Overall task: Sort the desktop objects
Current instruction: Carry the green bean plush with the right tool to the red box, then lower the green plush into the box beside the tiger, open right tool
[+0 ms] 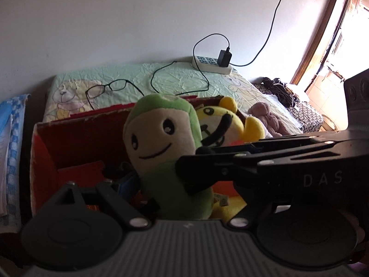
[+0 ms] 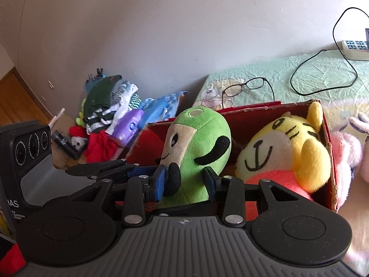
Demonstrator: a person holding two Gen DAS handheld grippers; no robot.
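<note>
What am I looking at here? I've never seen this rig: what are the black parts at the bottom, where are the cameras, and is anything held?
There is no robot. A person holds a two-finger claw in each hand, each with a fisheye camera looking along its fingers. The black parts are the claws themselves. In the right wrist view, the right claw is shut on a green plush standing in a red box beside a yellow plush. In the left wrist view, the left claw is open and holds nothing; the arm crossing from the right is the right claw. Behind, on a bed, lie glasses and a power strip.
</note>
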